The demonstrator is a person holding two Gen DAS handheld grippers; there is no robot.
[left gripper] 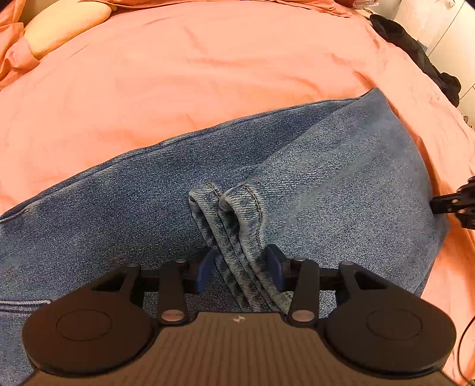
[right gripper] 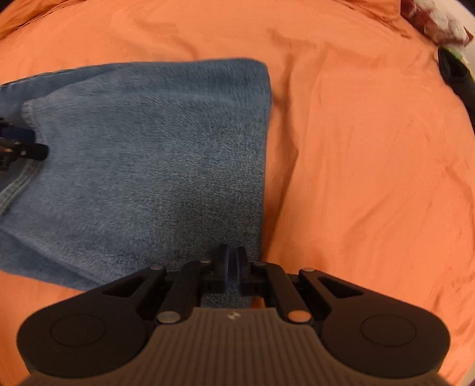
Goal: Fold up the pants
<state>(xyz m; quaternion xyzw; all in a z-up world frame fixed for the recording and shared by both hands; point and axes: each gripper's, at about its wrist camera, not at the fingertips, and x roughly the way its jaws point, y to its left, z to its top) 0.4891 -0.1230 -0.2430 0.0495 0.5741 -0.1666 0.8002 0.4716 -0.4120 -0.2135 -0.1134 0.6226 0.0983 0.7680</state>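
Denim pants, blue and twill-woven with a faded, mottled wash, lie folded on a smooth orange-pink bedsheet that is lightly creased. In the left wrist view the garment spans from 9 o'clock to 3 o'clock across the lower half; two stitched leg hems, rolled into rounded openings side by side, sit near centre. The left gripper, black with blue pads, has its jaws spread moderately wide, and the bunched hem fabric runs between the pads; whether the pads press on it cannot be told. A pale cream pillow lies at 11 o'clock, and a dark crumpled garment at 1 o'clock along the bed's edge. The other tool's black tip shows at 3 o'clock, at the denim's edge.

In the right wrist view the pants form one roughly rectangular panel from 9 o'clock toward centre, its straight folded edge running down to 6 o'clock. The right gripper has its jaws nearly together, clamping a thin denim edge between two blue pads. One seam, pale and double-stitched, curves at 9 o'clock beside the left tool's tip.
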